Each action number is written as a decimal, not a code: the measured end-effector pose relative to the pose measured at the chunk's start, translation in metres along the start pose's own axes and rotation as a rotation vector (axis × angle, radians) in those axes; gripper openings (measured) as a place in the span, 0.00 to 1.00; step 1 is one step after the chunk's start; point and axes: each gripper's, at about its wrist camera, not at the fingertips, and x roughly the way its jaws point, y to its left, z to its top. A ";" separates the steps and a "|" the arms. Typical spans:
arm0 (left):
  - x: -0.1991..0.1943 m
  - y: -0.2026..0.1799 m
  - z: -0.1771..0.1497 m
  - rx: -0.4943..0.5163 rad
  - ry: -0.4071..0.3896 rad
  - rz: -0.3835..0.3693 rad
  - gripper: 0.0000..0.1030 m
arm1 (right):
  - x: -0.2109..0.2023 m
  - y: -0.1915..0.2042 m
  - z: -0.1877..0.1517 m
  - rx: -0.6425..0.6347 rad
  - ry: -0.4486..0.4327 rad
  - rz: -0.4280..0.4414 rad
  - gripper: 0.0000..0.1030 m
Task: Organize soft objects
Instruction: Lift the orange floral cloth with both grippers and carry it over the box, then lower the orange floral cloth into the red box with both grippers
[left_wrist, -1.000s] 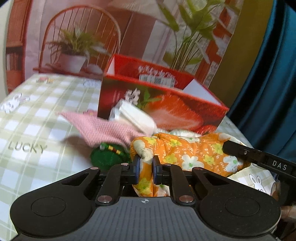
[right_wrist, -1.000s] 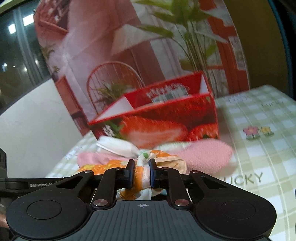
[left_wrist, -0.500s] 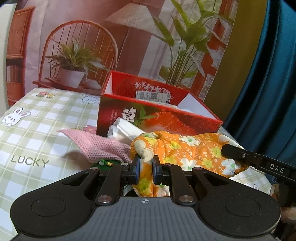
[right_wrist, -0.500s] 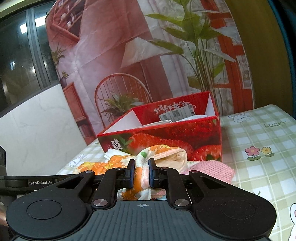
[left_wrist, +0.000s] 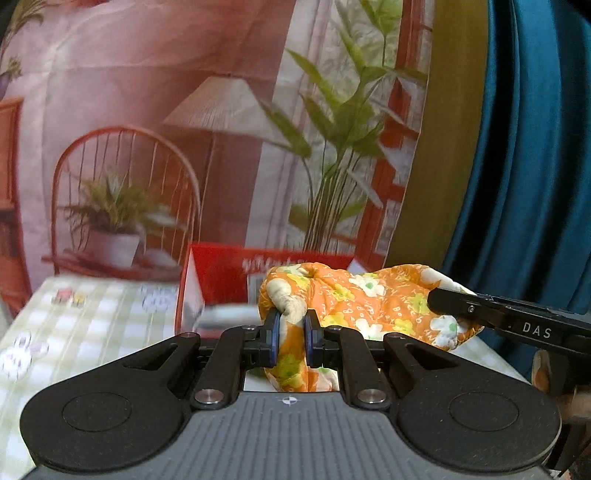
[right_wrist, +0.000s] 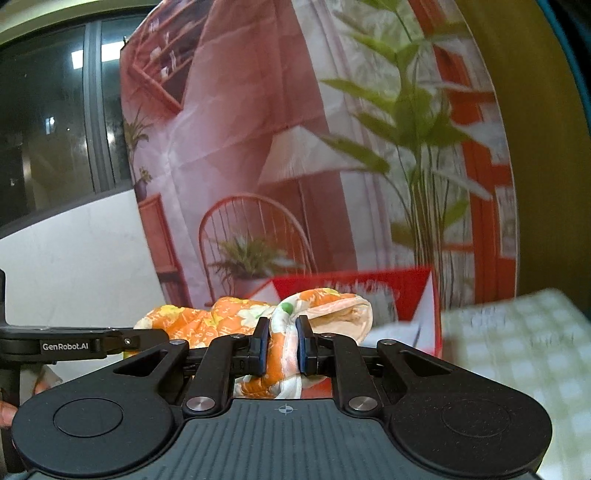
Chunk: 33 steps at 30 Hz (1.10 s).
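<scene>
- The left gripper (left_wrist: 290, 341) was clamped on one end of the orange floral cloth (left_wrist: 354, 299); the right gripper (right_wrist: 282, 349) pinched the other end
- The cloth hung between them, before the red box (left_wrist: 225, 275); checked tablecloth (left_wrist: 92, 310) lay below

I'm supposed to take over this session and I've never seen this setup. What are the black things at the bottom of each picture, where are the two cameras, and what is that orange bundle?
There is no robot arm: a person carries a handheld two-finger gripper in each hand, with a wide-angle camera on each looking forward along its fingers. The black shapes low in each picture are that gripper's own body.

In the left view, the left gripper is shut on one end of the orange flowered cloth; the black bar at right is the right gripper. In the right view, the right gripper is shut on the other end of the cloth.

The cloth hangs between them in front of the open red strawberry box, which stands on the green checked tablecloth. The wall behind is a printed backdrop.
</scene>
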 end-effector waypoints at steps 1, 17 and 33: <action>0.005 0.000 0.006 0.003 -0.003 0.002 0.14 | 0.006 -0.002 0.007 -0.006 -0.001 -0.001 0.13; 0.140 0.038 0.067 -0.040 0.088 0.088 0.14 | 0.162 -0.048 0.068 -0.018 0.169 -0.127 0.13; 0.188 0.056 0.042 -0.009 0.243 0.091 0.22 | 0.230 -0.070 0.033 -0.064 0.445 -0.202 0.15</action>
